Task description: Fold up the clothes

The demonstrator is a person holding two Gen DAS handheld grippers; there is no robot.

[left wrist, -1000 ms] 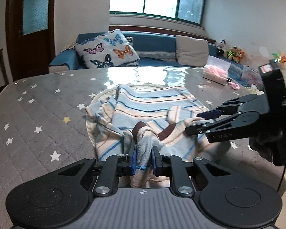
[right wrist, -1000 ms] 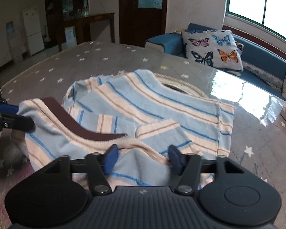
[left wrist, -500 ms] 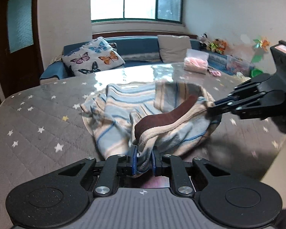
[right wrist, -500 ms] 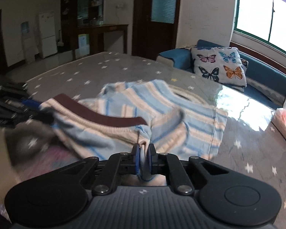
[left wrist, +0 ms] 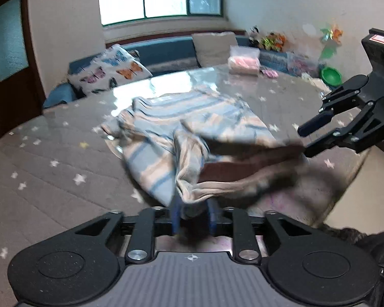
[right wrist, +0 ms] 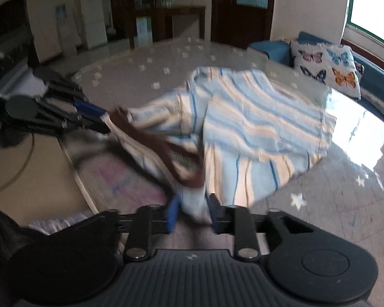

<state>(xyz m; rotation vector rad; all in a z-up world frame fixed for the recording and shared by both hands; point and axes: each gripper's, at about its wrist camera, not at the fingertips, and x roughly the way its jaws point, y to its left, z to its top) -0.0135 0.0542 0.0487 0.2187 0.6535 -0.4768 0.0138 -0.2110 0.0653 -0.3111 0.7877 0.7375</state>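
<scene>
A blue, cream and tan striped sweater [left wrist: 192, 117] with a brown collar band [right wrist: 163, 151] lies partly on the star-patterned table [left wrist: 38, 168]. My left gripper [left wrist: 193, 213] is shut on the sweater's near edge by the collar. My right gripper [right wrist: 192, 212] is shut on the other side of that edge; it also shows in the left wrist view [left wrist: 304, 140]. The collar edge is stretched and lifted between the two grippers, over the table's edge. The far part of the sweater [right wrist: 268, 117] rests on the table. The frames are blurred by motion.
A butterfly cushion [left wrist: 110, 74] and a beige cushion [left wrist: 212, 48] sit on the blue sofa [left wrist: 166, 51] behind the table. A clear bag with pink contents [left wrist: 243, 62] lies at the table's far right. Toys and a green bowl [left wrist: 331, 75] stand further right. The floor [right wrist: 25, 179] lies beyond the table edge.
Both grippers have pulled back and apart, lifting and stretching the collar edge toward the table's near edge. The right gripper, open one second ago, has since closed on the sweater.
</scene>
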